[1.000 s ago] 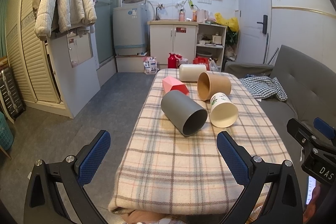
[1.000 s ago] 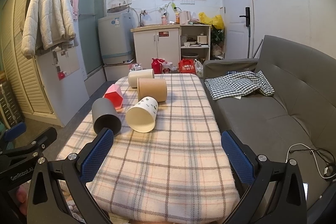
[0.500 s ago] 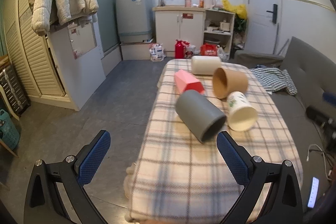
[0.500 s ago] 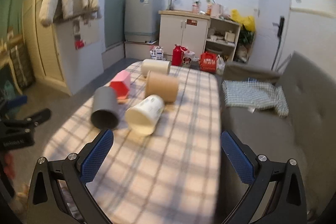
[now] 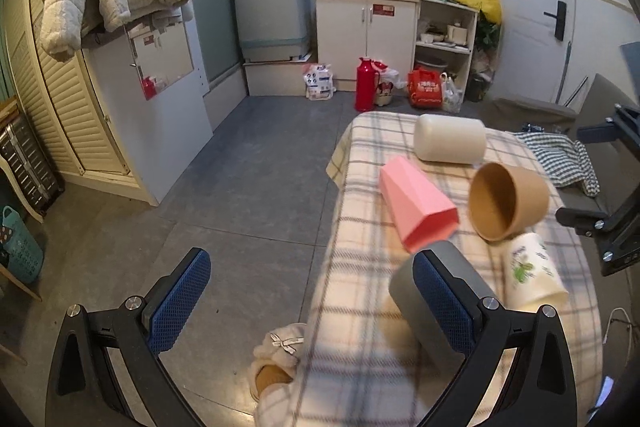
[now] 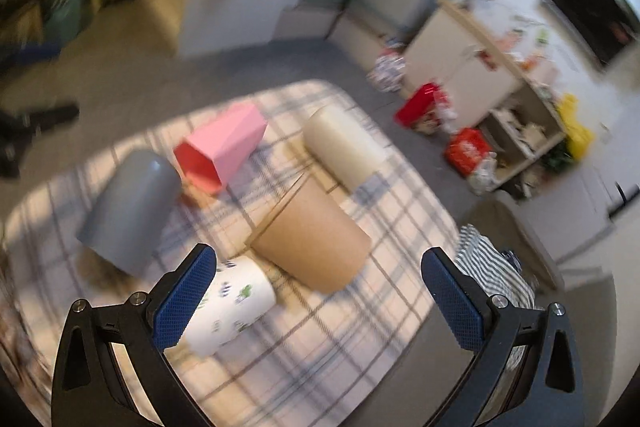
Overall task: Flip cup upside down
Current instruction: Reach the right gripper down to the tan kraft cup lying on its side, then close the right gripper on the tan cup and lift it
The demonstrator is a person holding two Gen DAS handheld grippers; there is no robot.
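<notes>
Left wrist view: five cups lie on their sides on the plaid-clothed table (image 5: 400, 367), none yet turned mouth-down, so the job looks barely begun. The left gripper (image 5: 316, 301) is spread wide and empty; its right finger overlaps the smooth grey plastic cup (image 5: 436, 331) at the table's near left edge, contact unclear. Beyond lie a faceted pink cup (image 5: 416, 203), a brown paper cup (image 5: 508, 201), a cream cylinder cup (image 5: 450, 139) and a white printed paper cup (image 5: 532, 277).

Right wrist view, blurred: the right gripper (image 6: 320, 291), also wide open and empty, hovers above the table. The brown paper cup (image 6: 312, 245) lies just ahead between its fingers, probably the one targeted; the white printed cup (image 6: 226, 307) lies beside the left finger.
</notes>
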